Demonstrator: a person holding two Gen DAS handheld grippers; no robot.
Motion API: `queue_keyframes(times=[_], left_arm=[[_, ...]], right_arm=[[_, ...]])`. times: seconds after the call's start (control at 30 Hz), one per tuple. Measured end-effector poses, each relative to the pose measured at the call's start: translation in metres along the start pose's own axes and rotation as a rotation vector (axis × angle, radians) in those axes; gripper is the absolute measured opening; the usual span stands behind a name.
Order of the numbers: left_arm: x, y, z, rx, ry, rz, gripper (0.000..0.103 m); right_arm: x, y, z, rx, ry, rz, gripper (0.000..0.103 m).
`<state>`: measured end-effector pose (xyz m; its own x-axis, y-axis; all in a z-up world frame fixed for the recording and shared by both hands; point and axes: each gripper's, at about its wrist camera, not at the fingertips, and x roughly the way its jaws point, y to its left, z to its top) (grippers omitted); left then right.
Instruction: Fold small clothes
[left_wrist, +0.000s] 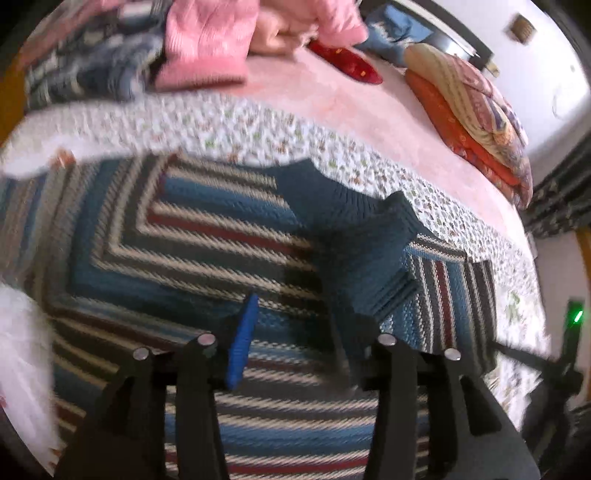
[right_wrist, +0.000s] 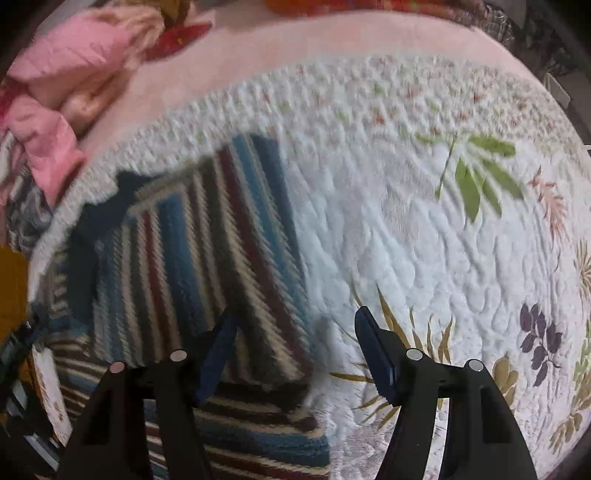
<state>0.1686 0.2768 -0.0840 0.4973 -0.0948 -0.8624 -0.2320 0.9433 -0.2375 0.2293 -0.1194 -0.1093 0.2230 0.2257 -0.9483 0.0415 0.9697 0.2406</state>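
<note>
Your left hand-held gripper (left_wrist: 295, 332) hangs with jaws apart just above the striped knit sweater (left_wrist: 184, 258), and your right hand-held gripper (right_wrist: 295, 350) is likewise spread, straddling the sweater's edge where it meets the floral quilt (right_wrist: 424, 221). The sweater lies flat on the quilt, probably so a fold can be taken. Beyond it, a pink garment pile (left_wrist: 207, 44) waits on the bed.

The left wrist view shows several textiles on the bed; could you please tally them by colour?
Striped blue knit sweater: 1
Pink garments: 2, perhaps more, blurred
Red item: 1
Orange and patterned folded quilts: 2
Total: 6
</note>
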Motion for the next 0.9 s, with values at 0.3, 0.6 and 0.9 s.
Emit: queue_keyframes(times=[0.3, 0.6, 0.9], left_arm=[[0.039, -0.100, -0.015, 0.344, 0.033, 0.132, 0.072], [0.088, -0.112, -0.020, 0.453, 0.071, 0.238, 0.015], [0.023, -0.064, -0.002, 0.237, -0.077, 0.049, 0.010]], right_arm=[[-0.008, 0.043, -0.005, -0.102, -0.008, 0.139, 0.067], [0.022, 0.049, -0.014, -0.150, 0.066, 0.112, 0.066], [0.027, 0.054, -0.015, -0.165, 0.064, 0.091, 0.066]])
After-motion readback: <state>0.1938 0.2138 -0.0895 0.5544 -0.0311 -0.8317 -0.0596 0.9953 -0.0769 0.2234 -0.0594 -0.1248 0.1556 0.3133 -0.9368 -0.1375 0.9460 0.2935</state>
